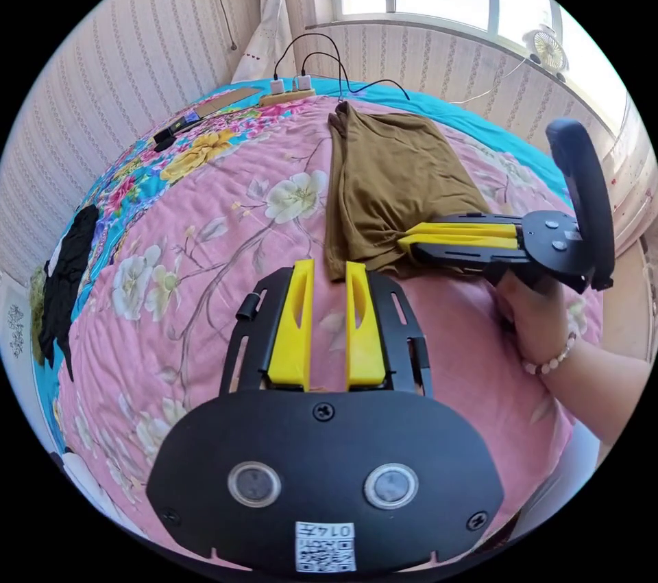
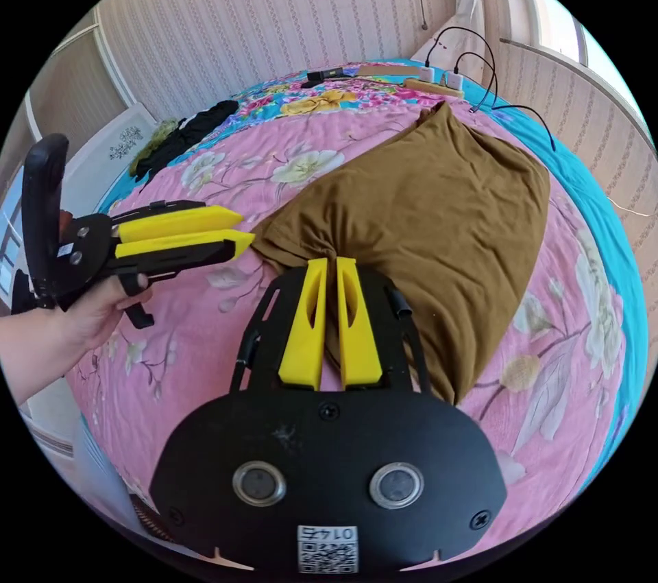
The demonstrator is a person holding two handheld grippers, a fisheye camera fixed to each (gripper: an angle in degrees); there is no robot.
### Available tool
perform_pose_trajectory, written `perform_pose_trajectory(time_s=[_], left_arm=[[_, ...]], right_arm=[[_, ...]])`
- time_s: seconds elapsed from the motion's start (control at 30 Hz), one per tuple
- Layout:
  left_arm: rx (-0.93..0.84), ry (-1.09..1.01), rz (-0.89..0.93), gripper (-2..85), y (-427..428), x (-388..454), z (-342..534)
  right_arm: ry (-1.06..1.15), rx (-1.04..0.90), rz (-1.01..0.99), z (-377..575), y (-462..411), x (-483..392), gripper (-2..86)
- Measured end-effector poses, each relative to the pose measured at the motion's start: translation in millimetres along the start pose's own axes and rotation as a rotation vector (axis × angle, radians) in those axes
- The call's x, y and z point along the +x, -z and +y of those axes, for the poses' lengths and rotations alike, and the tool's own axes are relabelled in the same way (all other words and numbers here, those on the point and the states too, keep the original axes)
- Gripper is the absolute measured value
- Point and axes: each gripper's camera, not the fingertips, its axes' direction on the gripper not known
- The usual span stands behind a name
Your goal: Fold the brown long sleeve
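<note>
With the right tongs (image 2: 329,260) clenched on the near hem of the folded brown cotton long sleeve (image 2: 432,212) on the pink floral bed quilt (image 2: 205,336), and the left tongs (image 1: 329,264) seemingly empty, a one-sided pull could skew the fold.

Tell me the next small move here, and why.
Probably close the left gripper on the near corner of the brown shirt. Its jaws stand open at that edge, while the right gripper already pinches bunched fabric at the neighbouring corner, so both corners could lift together.
</note>
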Motion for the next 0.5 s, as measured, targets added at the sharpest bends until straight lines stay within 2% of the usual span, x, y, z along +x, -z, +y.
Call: perform_pose_trajectory(time_s=[0.17, 0.27, 0.4, 0.5], left_arm=[[-0.062, -0.006, 0.052, 0.9, -12, -1, -11], [-0.085, -0.013, 0.069, -0.2, 8, -3, -6], [0.018, -0.046, 0.108, -0.6, 87, -6, 24], [0.088, -0.067, 0.111, -0.7, 151, -1, 64]], right_arm=[[0.041, 0.032, 0.069, 4, 23, -2, 1.3], [0.026, 0.025, 0.036, 5, 34, 7, 1.0], [-0.029, -0.004, -0.085, 6, 58, 23, 0.9], [-0.085, 0.105, -0.219, 30, 128, 17, 0.7]])
